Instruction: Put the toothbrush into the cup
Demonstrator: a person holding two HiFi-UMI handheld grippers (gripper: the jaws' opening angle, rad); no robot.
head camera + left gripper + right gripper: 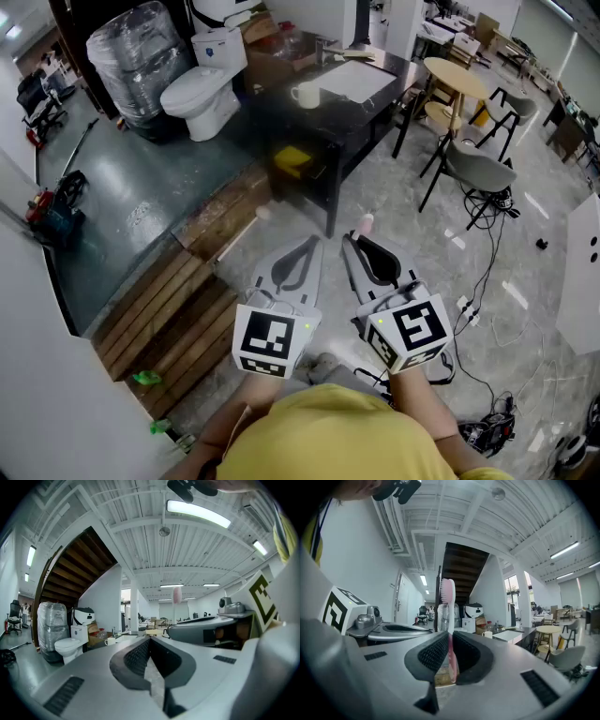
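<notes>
Standing upright between the right claw's (449,638) black pads is a slim pink plastic toothbrush (447,591). Its rounded head rises above the jaws and its handle runs down through them, so this claw is clenched on the handle. The pads are dark and finely ribbed, set into smooth grey shells that curve into a teardrop outline. A cube with black-and-white square markers sits at the back of each tool. The left claw (149,641) is clenched on nothing, its tips meeting with only the floor (412,234) showing through the gap behind them. That floor is pale, marbled and glossy. To the left a step of brown wooden planks (169,309) borders a smooth grey-green surface where a white glazed toilet (202,89) stands. In the head view the right claw (356,242) and left claw (308,246) are held side by side, close to the person's body. Both point roughly level, away from the person towards a dark, shiny desk (352,127). The white cup (306,94), a handled mug, stands on that desk, well apart from both claws and beyond them. From above, the toothbrush (365,223) shows as a small pink tip at the right claw's far end.
</notes>
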